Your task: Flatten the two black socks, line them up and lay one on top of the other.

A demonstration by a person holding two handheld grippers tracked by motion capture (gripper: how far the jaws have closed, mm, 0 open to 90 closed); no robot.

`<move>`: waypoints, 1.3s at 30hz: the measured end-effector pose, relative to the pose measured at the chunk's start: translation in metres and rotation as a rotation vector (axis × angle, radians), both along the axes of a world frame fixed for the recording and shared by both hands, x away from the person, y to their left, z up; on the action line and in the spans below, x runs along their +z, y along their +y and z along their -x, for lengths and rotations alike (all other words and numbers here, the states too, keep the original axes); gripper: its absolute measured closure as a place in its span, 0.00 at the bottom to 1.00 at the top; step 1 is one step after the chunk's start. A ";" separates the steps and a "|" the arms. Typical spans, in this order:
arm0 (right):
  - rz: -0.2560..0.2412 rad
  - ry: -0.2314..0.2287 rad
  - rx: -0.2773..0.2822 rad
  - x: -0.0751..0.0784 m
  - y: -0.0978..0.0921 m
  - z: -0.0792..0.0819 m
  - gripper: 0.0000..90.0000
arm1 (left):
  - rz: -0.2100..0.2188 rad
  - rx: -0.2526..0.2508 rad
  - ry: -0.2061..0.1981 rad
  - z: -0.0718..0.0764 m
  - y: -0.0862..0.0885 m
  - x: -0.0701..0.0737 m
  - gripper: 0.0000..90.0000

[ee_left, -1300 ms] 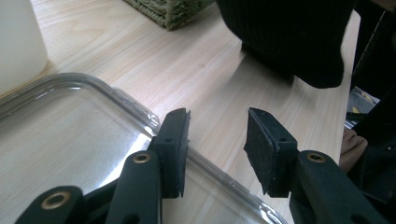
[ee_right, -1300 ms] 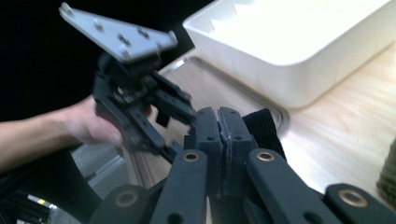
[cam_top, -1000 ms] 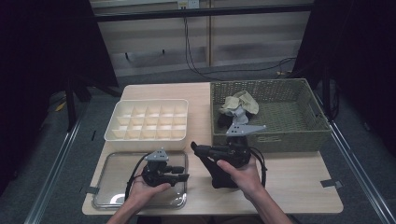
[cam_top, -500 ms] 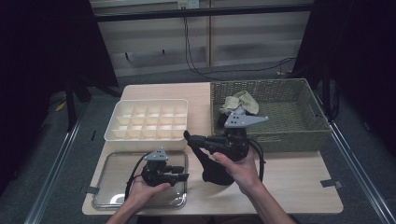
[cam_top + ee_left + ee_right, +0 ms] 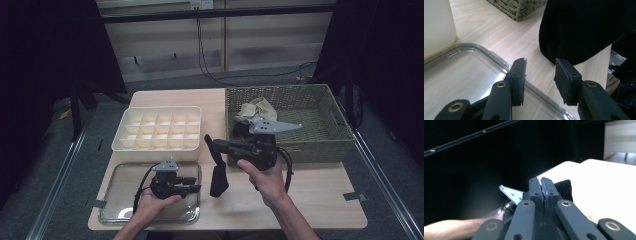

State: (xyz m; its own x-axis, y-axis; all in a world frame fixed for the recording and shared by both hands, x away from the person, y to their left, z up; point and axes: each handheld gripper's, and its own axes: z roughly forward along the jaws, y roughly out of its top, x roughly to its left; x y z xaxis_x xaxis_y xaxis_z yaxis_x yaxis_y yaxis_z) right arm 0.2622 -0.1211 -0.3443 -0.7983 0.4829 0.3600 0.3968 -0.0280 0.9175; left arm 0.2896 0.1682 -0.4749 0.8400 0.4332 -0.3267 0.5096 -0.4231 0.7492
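Hanging limp from the pinching right claw, a black sock dangles just above the pale wooden surface beside the glass tray; the left claw stands spread; dark room behind

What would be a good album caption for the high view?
Right hand-held gripper dangles a black sock beside the wicker basket; left hand-held gripper waits open.

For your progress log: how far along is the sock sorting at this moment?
Done: a black sock is out of the wicker basket, hanging over the table. In hand: the right gripper pinches its top, fingers shut on it; the left gripper waits open above the clear tray. Left: the divided box holds nothing, and pale cloth remains in the basket.
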 end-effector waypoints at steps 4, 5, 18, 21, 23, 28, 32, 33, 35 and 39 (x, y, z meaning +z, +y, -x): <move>0.022 0.027 -0.030 -0.012 -0.015 0.003 0.98 | 0.004 -0.015 -0.009 -0.002 -0.010 0.004 0.68; 0.022 0.036 -0.039 -0.014 -0.019 0.004 0.98 | 0.005 -0.020 -0.012 -0.002 -0.012 0.004 0.68; 0.058 0.113 -0.100 -0.055 -0.058 0.013 0.98 | -0.012 -0.058 -0.014 -0.015 -0.044 0.003 0.68; 0.065 0.128 -0.106 -0.062 -0.062 0.015 0.98 | -0.014 -0.059 -0.008 -0.018 -0.050 0.001 0.68; 0.072 0.142 -0.107 -0.068 -0.064 0.017 0.98 | -0.016 -0.073 -0.011 -0.018 -0.055 0.000 0.70; 0.085 0.168 -0.119 -0.081 -0.071 0.020 0.98 | -0.055 -0.141 -0.026 -0.016 -0.070 -0.008 0.76; 0.099 0.178 -0.126 -0.088 -0.076 0.022 0.98 | -0.082 -0.184 -0.016 -0.017 -0.075 -0.013 0.79; 0.099 0.183 -0.125 -0.089 -0.078 0.023 0.98 | -0.112 -0.182 -0.015 -0.017 -0.075 -0.014 0.79; 0.104 0.185 -0.130 -0.092 -0.082 0.025 0.98 | -0.124 -0.171 -0.024 -0.016 -0.075 -0.018 0.79; 0.117 0.185 -0.147 -0.101 -0.092 0.029 0.98 | -0.180 -0.161 -0.030 -0.014 -0.071 -0.022 0.76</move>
